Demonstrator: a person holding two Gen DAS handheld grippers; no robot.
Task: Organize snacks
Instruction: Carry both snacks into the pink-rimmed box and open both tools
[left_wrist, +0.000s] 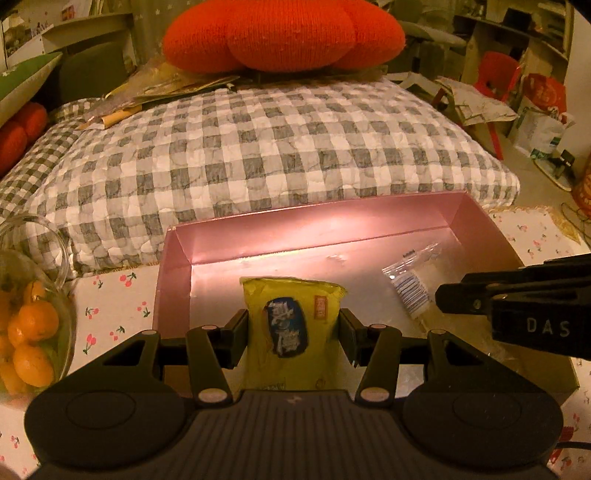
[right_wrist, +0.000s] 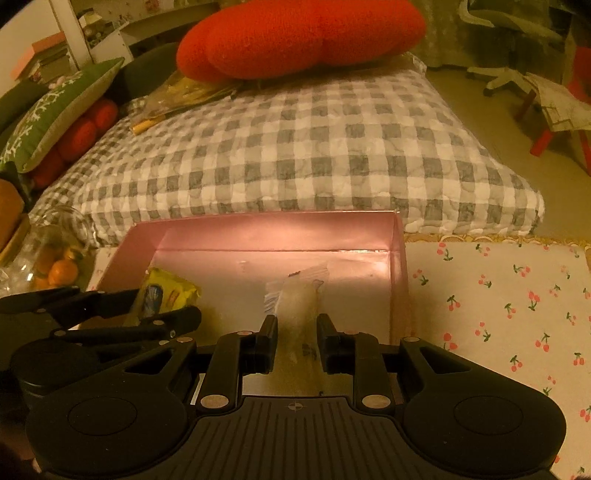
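Both grippers tilt down into the pink box (left_wrist: 177, 254): left gripper (left_wrist: 293, 332) grasps the yellow packet (left_wrist: 291, 321), right gripper (right_wrist: 297, 332) released around the clear packet (right_wrist: 299, 306)

Both wrist cams sit close above the pink box (left_wrist: 177, 254), tilted down toward 12 o'clock. Left cam sees right fingers (left_wrist: 465, 299) at 3; right cam sees left fingers (right_wrist: 177, 317) at 9. Shared: box, checked cushion (left_wrist: 280, 147), red pillow (right_wrist: 295, 37).
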